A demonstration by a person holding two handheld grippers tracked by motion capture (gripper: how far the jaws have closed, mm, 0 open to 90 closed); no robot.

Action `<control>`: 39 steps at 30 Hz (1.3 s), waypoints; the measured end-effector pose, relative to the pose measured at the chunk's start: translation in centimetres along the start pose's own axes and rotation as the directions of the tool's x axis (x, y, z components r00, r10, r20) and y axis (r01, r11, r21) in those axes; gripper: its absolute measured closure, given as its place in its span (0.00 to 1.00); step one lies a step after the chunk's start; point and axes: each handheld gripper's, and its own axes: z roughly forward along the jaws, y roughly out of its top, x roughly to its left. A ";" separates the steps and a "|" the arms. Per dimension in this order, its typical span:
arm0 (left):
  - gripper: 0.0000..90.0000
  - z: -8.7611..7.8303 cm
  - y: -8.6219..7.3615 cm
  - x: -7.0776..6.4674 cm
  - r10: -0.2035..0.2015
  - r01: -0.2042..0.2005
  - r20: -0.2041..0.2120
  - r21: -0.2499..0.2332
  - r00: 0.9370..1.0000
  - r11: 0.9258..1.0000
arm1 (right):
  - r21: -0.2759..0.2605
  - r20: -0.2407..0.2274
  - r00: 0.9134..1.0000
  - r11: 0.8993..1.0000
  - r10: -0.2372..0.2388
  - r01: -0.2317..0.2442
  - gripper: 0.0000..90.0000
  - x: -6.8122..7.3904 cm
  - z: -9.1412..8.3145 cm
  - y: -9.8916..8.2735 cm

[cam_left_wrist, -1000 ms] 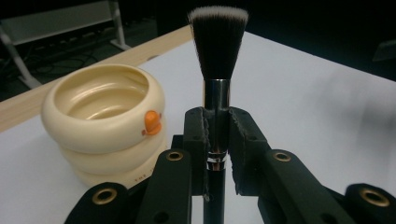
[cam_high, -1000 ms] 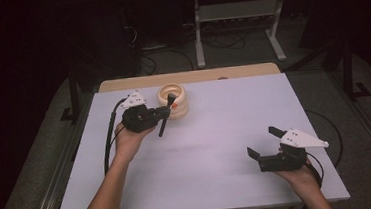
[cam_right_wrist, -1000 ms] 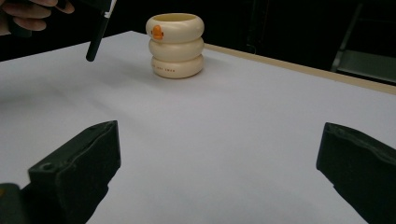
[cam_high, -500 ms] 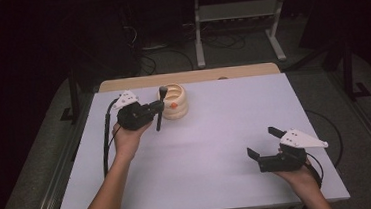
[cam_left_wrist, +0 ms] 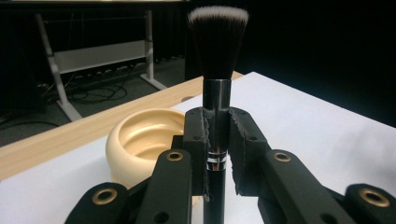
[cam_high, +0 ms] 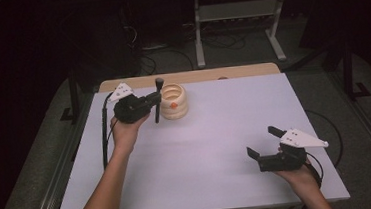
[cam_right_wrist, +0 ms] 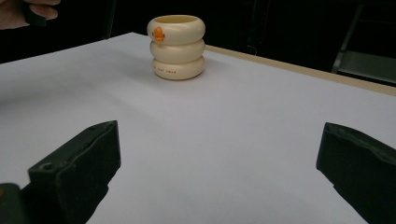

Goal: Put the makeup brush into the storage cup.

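My left claw [cam_high: 149,103] clamps brush [cam_left_wrist: 215,93] upright beside cup [cam_high: 173,101]; right claw [cam_high: 266,143] wide open, holding nothing. Risk: handle clips the rim, tipping cup.

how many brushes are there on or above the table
1. The makeup brush stands upright in the shut left hand-held gripper, bristles up, just left of the cream ringed cup. Nothing shows inside the cup.

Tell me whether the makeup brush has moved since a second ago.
Yes. The makeup brush swung upright and shifted left of the cream holder, clamped in the left gripper.
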 end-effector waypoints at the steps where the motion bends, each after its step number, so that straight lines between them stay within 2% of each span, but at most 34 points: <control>1: 0.87 0.1 0.1 0.1 -0.001 0.001 0.002 -0.001 1.000 1.000 | -0.001 0.000 1.000 1.000 0.000 0.000 0.00 0.0 0.0 0.0; 11: 0.87 0.8 1.6 0.2 0.024 -0.024 0.005 -0.001 1.000 1.000 | -0.004 0.002 1.000 1.000 -0.003 0.003 0.00 -0.1 -0.1 0.0; 32: 0.87 2.4 3.4 1.3 0.023 -0.023 -0.001 -0.038 1.000 0.999 | -0.007 0.003 1.000 1.000 0.003 -0.003 0.00 -0.1 -0.3 0.1; 39: 0.87 3.2 3.9 1.5 0.040 -0.040 -0.009 -0.044 0.999 0.998 | -0.008 0.003 1.000 1.000 0.001 -0.001 0.00 -0.1 -0.3 0.0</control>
